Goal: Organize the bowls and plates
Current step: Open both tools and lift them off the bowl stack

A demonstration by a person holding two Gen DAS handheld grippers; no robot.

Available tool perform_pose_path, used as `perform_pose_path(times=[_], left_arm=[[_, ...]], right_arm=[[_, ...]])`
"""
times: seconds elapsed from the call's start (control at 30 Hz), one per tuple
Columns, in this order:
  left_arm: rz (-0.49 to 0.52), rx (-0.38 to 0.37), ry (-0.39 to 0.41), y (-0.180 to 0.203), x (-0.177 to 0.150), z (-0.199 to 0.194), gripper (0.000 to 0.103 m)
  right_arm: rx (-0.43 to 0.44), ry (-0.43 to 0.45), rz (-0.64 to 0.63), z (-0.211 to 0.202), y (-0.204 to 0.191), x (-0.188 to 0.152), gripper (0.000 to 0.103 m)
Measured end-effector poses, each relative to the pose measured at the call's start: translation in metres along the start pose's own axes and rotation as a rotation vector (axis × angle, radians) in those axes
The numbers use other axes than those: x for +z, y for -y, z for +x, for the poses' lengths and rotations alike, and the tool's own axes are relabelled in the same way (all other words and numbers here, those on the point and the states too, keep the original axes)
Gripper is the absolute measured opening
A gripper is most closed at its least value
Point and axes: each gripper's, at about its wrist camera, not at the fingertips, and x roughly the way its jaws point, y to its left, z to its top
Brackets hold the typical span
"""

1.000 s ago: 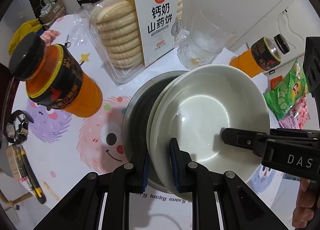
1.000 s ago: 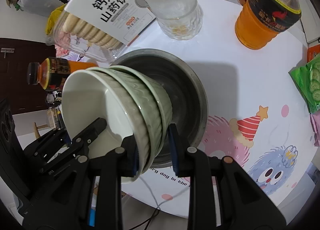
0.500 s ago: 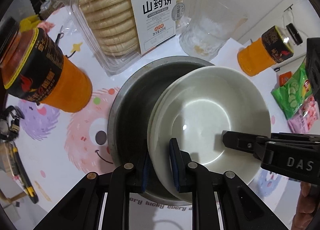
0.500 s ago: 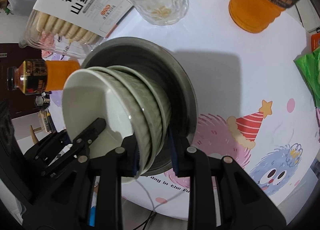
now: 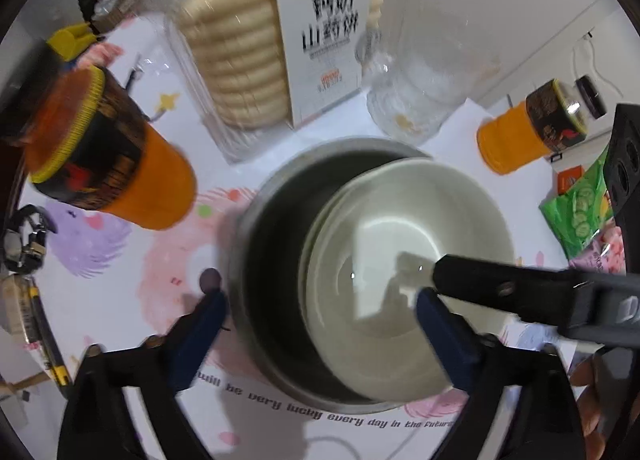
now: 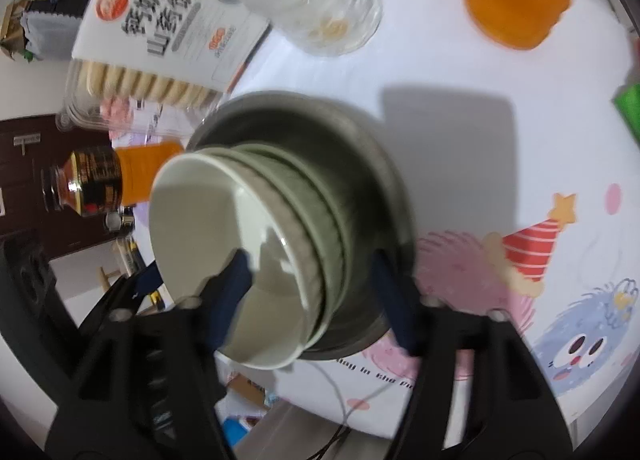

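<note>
Left wrist view: the left gripper [image 5: 320, 316] is spread wide, one finger outside the metal bowl [image 5: 272, 228] and the other over the inside of the white ceramic bowls [image 5: 400, 244], gripping nothing. The stack leans in the metal bowl, tilted toward the right-hand finger. The right gripper's finger [image 5: 500, 288] reaches into the top bowl from the right.

Right wrist view: the right gripper [image 6: 312, 288] is also spread, straddling the stack's wall; one finger sits inside the top bowl, the other outside beside the metal bowl's rim. Whether the pads touch the ceramic cannot be told. Only this view shows the stack's grey-green outer walls, three rims nested.

Beyond the fingers: biscuit box [image 5: 320, 32], glass [image 5: 420, 92], orange bottle [image 5: 104, 148], second orange bottle [image 5: 528, 132]. The green snack packet [image 5: 580, 204], at right, is clear only in the left view.
</note>
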Motion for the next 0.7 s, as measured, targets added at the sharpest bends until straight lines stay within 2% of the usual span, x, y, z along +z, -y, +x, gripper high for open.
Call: perform_pose_path(times=[0.03, 0.23, 0.3, 0.37, 0.43, 0.53, 0.6, 0.7], left_arm=[[-0.009, -0.014, 0.009, -0.001, 0.000, -0.006, 0.103], [-0.046, -0.039, 0.077, -0.026, -0.011, -0.048, 0.103], [-0.054, -0.026, 0.130, -0.041, -0.024, -0.062, 0.103], [-0.058, 0.033, 0.167, -0.056, -0.041, -0.066, 0.103], [-0.081, 0.045, 0.142, -0.075, -0.049, -0.058, 0.103], [-0.120, 0.034, 0.063, -0.099, -0.056, -0.039, 0.103], [-0.111, 0.052, 0.053, -0.104, -0.058, -0.032, 0.103], [-0.107, 0.032, 0.047, -0.101, -0.058, -0.021, 0.103]], right_arm=[[0.013, 0.004, 0.004, -0.004, 0.000, 0.000, 0.084], [0.092, 0.072, 0.012, -0.045, 0.011, -0.009, 0.084], [0.088, 0.118, 0.018, -0.055, 0.024, -0.013, 0.084], [0.022, 0.153, 0.020, -0.059, 0.040, -0.014, 0.084], [-0.019, 0.152, 0.038, -0.055, 0.058, -0.016, 0.084], [0.019, 0.129, 0.074, -0.044, 0.075, -0.020, 0.084], [0.025, 0.122, 0.061, -0.036, 0.077, -0.022, 0.080], [0.039, 0.112, 0.051, -0.026, 0.076, -0.024, 0.073]])
